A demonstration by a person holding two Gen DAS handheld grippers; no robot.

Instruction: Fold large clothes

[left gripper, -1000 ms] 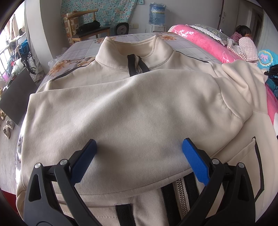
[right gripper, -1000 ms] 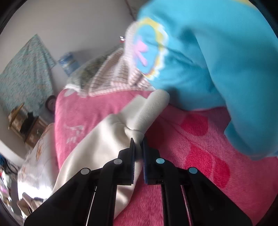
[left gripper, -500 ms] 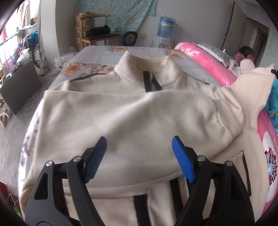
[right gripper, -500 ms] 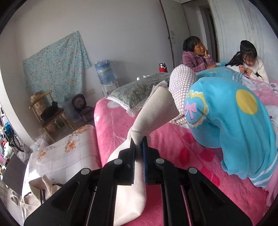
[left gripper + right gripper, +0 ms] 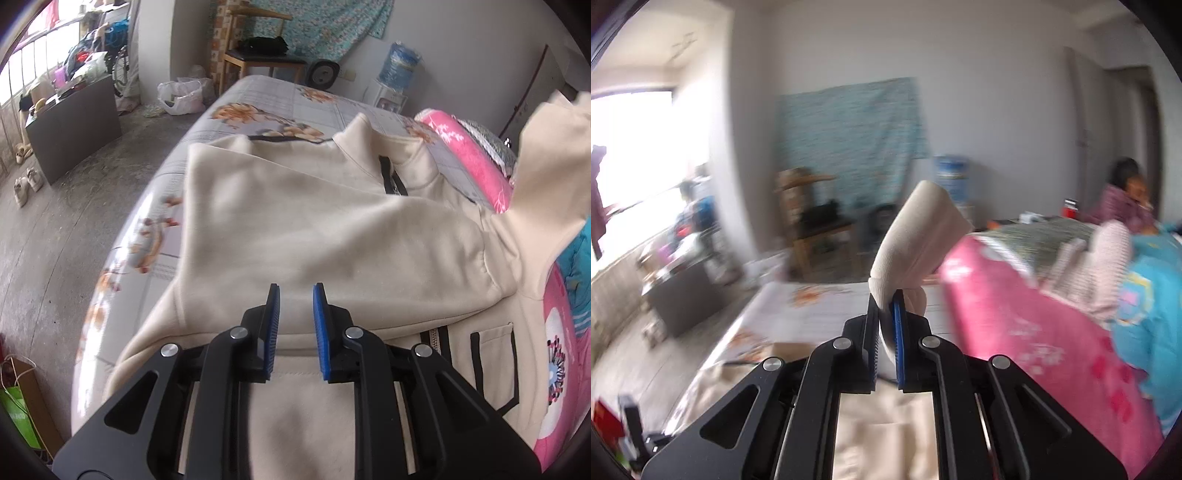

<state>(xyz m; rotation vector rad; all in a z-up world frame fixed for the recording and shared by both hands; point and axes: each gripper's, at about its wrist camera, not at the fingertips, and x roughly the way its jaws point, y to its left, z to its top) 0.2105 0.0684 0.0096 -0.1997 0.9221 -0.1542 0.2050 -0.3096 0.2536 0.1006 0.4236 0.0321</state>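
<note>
1. The left tongs (image 5: 294,325) are closing above the cream zip jacket (image 5: 314,229), with nothing between the pads.
2. The jacket lies flat on the floral bed (image 5: 258,107), one sleeve folded across it.
3. The right tongs (image 5: 886,325) pinch the other sleeve's cuff (image 5: 916,236), lifted beyond the jacket's right shoulder.
4. Step in hand, I think: the second sleeve fold; next, carry the cuff across the chest.

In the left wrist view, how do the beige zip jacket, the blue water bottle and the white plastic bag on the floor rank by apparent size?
1. Beige zip jacket, by far.
2 and 3. White plastic bag and blue water bottle: they look alike and both are far away, so I leave them unranked.
</note>
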